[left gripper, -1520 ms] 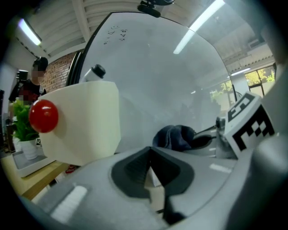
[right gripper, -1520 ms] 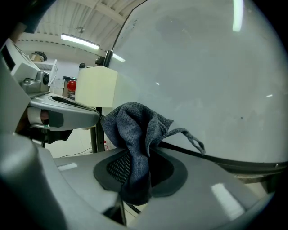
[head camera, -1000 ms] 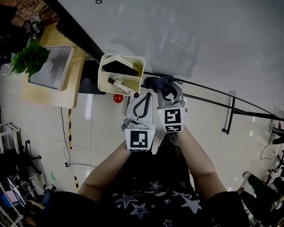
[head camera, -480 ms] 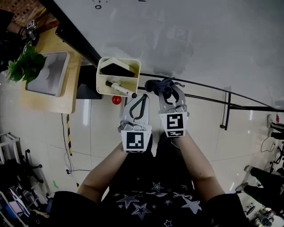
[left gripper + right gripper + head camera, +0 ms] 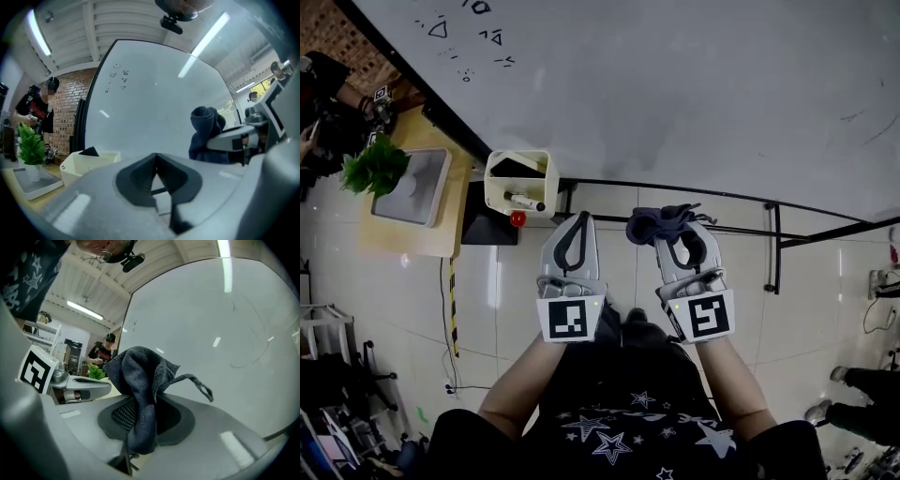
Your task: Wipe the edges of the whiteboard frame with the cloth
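Pinching a dark grey cloth (image 5: pixel 140 394), a woven-looking rag bunched in soft folds with one thin loop trailing off, the right gripper (image 5: pixel 680 230) has its ribbed black pads clamped on the fabric just below the whiteboard (image 5: pixel 675 84). Beside it, the left gripper (image 5: pixel 577 217), a smooth pale plastic shell, has its pads pressed together on nothing. The board is glossy white with a black frame (image 5: pixel 422 103) down its left edge and faint scribbles near that side. A cream plastic bin (image 5: pixel 490 183) sits at the board's lower left corner, holding a marker (image 5: pixel 525 200). Thin black stand tubes (image 5: pixel 776 244) run under the board. Left of the board stands a leafy green plant (image 5: pixel 375 167).
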`<state>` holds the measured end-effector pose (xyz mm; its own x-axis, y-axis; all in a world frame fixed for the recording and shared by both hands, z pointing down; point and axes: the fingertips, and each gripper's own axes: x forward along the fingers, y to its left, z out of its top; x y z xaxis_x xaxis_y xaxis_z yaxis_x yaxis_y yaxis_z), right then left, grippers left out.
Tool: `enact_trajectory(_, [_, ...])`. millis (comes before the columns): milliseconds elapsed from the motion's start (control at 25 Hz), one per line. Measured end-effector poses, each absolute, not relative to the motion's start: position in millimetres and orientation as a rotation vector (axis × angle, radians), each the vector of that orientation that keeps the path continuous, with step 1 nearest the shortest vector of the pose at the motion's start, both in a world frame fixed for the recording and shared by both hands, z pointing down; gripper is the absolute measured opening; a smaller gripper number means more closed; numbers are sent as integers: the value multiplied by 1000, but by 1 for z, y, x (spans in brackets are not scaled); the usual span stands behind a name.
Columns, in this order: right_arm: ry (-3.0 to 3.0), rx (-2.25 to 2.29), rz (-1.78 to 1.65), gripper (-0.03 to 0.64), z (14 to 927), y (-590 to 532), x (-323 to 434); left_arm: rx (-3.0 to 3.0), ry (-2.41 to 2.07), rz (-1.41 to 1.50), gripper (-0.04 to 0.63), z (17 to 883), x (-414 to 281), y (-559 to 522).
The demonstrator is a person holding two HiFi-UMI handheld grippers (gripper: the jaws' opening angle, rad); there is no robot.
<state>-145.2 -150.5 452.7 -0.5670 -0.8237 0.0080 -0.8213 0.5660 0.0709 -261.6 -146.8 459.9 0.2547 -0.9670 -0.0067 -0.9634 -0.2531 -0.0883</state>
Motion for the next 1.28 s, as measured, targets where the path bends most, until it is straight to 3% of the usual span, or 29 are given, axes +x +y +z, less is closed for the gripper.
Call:
enact_trajectory(480, [-2827, 1321, -130, 80, 421, -93, -138, -2444, 1807, -41, 5, 433, -218, -99])
enact_trajectory(1280, [-2744, 1408, -149, 77, 410, -84, -155, -2551, 1639, -19, 5, 426, -227, -93])
